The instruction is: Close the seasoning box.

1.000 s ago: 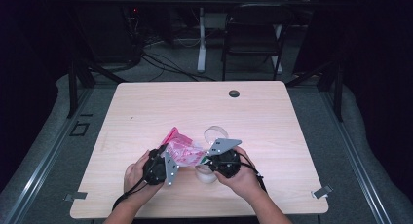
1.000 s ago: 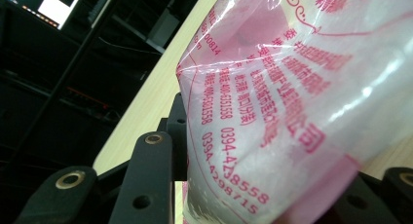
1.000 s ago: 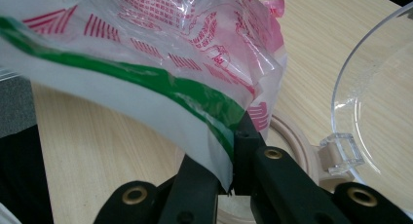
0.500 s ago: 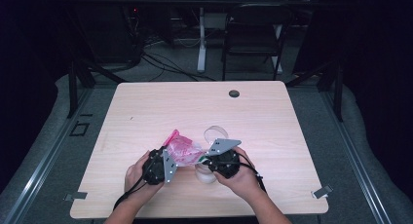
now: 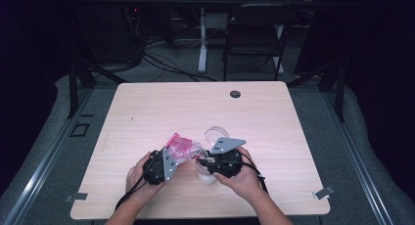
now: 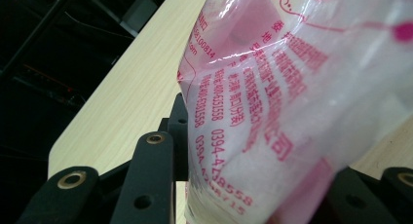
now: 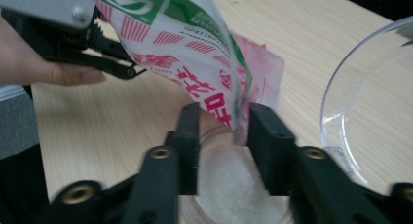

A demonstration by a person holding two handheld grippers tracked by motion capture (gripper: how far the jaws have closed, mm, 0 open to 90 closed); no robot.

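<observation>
Near the table's front edge, the right gripper (image 7: 223, 136) has just opened its jaws around the pink-printed plastic pouch (image 7: 195, 58), ending its pinch above the white powder cup (image 7: 238, 190); the left gripper (image 6: 253, 185) clamps the pouch

Glossy, crinkled plastic on the pink-printed bag (image 6: 272, 102); pale, matt wood grain on the surface (image 5: 156, 107); clear, shiny plastic bowl (image 7: 370, 102); matt black jaws on the right tool (image 7: 225, 136).

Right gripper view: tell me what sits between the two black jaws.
The bag's lower edge hangs between the just-opened right tongs, over a jar of white powder.
</observation>
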